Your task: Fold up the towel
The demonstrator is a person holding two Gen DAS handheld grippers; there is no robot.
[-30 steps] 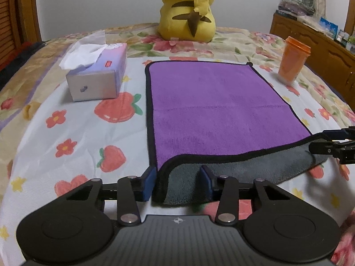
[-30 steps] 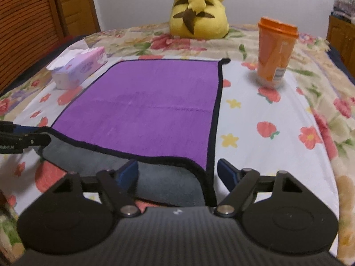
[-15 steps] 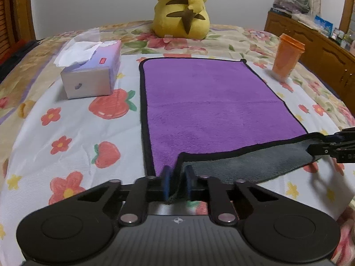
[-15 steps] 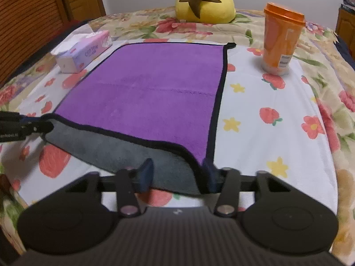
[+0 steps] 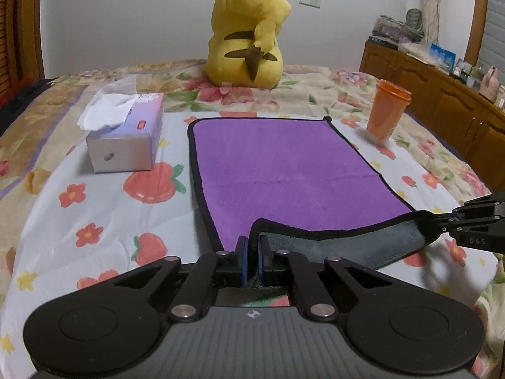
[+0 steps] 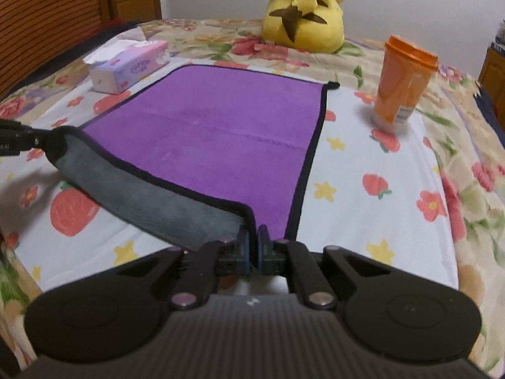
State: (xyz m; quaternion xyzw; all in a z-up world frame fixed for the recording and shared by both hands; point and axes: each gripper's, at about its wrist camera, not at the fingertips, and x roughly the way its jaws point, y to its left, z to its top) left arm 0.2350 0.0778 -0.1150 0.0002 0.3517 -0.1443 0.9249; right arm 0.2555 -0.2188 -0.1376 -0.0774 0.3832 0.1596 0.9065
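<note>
A purple towel point(image 5: 284, 170) with a black hem and a grey underside lies flat on the flowered bedspread; it also shows in the right wrist view point(image 6: 221, 132). My left gripper point(image 5: 251, 249) is shut on the towel's near left corner. My right gripper point(image 6: 251, 243) is shut on the near right corner. The near edge is lifted off the bed between them and turned up, so the grey underside point(image 5: 341, 243) shows. The right gripper also shows at the right edge of the left wrist view point(image 5: 467, 221), and the left gripper at the left edge of the right wrist view point(image 6: 19, 139).
A tissue box point(image 5: 126, 135) stands left of the towel. An orange lidded cup point(image 5: 386, 113) stands to its right. A yellow plush toy point(image 5: 249, 34) sits beyond the far edge. A wooden cabinet point(image 5: 442, 101) runs along the right of the bed.
Both grippers have shut on the near corners of the towel and lifted them. The near edge has risen and more grey underside shows.
</note>
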